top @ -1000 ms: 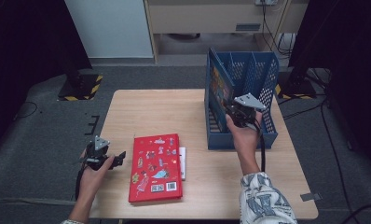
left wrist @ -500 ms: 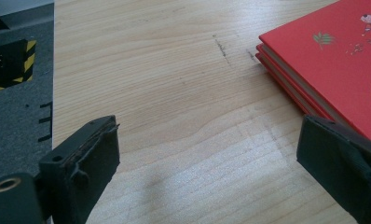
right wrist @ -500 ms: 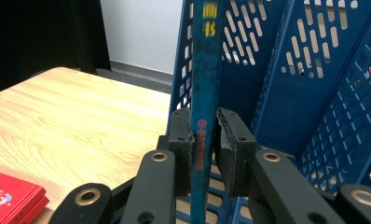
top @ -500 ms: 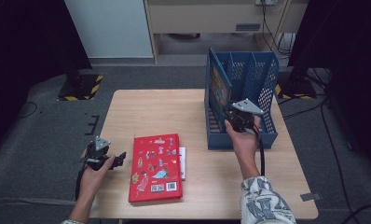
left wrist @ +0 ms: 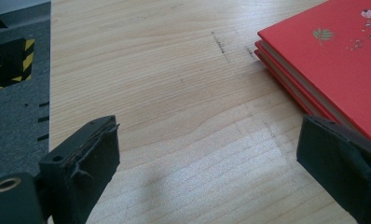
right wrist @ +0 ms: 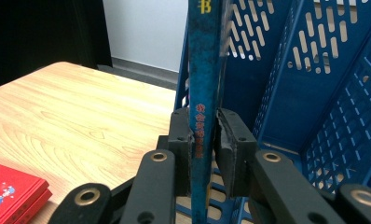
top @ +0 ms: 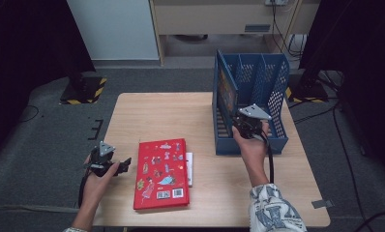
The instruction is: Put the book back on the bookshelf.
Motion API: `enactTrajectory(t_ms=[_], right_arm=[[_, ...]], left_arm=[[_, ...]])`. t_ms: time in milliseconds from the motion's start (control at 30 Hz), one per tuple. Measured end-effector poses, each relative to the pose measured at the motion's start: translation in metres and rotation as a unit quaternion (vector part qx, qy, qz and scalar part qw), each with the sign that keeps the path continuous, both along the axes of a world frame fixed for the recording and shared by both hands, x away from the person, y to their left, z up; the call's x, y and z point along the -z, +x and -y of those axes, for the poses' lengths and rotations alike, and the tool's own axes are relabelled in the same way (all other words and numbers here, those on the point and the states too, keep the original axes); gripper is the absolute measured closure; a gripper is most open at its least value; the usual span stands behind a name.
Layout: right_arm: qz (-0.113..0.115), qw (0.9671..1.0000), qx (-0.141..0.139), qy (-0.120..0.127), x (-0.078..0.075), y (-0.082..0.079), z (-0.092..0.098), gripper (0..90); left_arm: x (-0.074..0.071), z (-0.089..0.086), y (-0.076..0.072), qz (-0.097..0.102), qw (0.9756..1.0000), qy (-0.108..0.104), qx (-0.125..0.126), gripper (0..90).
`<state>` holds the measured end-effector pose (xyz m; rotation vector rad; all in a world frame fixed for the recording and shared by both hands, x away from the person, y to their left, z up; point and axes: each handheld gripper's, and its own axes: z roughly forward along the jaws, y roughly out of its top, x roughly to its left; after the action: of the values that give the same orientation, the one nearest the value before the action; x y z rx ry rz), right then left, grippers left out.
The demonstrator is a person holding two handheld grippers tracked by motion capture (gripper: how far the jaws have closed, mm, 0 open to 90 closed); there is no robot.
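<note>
Since a second ago my right gripper (right wrist: 204, 140) has barely shifted at the right of the high view: it is clenched on the spine of the blue book (right wrist: 203, 84), standing upright in the blue file rack (top: 273, 96), leftmost slot. That book looks nearly shelved. My left gripper (left wrist: 207, 177) waits released beside the red books (top: 161, 171) at lower centre.

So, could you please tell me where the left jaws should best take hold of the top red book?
Probably the red book's left long edge, coming in level from the left. It lies flat on a second book with that edge facing the open left gripper, which has bare table in front.
</note>
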<state>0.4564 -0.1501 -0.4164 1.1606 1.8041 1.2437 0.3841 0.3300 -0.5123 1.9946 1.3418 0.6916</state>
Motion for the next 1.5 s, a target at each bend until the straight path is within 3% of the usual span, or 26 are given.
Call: enactTrajectory(t_ms=[867,1500], right_arm=[[0.005,0.9998,-0.014,-0.010,-0.002,0.000,-0.026,72.0],[0.008,0.9997,-0.024,0.000,-0.005,0.002,-0.034,64.4]], left_arm=[[-0.001,-0.001,0.000,0.003,1.0000,-0.003,-0.002,5.3],[-0.002,-0.001,0.000,0.005,1.0000,-0.005,-0.003,5.2]])
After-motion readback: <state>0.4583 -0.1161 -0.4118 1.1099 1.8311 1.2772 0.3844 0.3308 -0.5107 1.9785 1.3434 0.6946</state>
